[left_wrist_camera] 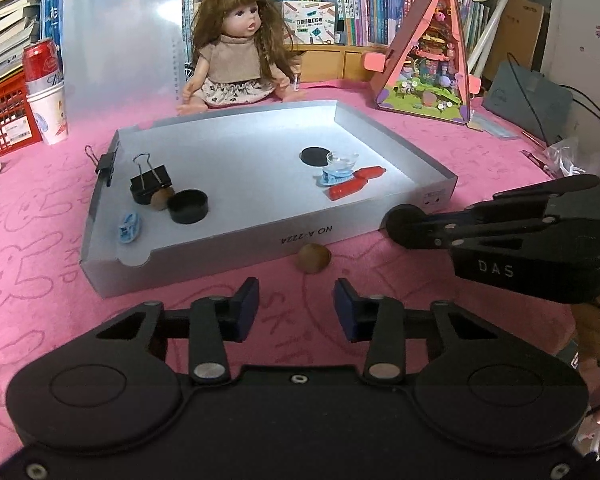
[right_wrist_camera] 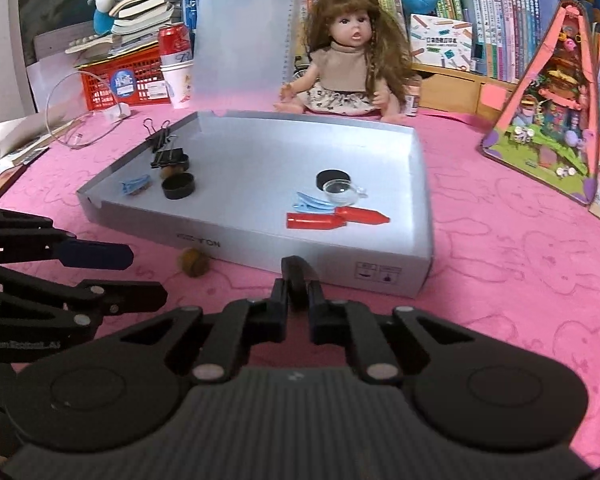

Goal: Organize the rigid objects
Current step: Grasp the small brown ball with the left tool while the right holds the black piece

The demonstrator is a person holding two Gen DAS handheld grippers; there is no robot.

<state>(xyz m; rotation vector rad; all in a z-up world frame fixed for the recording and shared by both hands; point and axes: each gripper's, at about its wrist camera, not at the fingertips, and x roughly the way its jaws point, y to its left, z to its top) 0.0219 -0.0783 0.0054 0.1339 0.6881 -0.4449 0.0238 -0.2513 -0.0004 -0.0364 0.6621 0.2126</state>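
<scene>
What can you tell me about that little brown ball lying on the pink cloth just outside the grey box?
The brown ball is small, roundish and dull tan, with a rough, nut-like surface; what it is made of I cannot tell. It lies loose on the pink cloth, close to the front wall of the grey box, outside it. Nothing grips it: the left tongs stand just short of it with their pads apart.

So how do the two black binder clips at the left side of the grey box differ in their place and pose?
The smaller binder clip is clamped on the left wall of the grey box, its wire handle pointing outward. The larger binder clip bites on nothing: it lies loose on the box floor, partly on a black round lid, one handle raised. Both are black with wire handles.
</scene>
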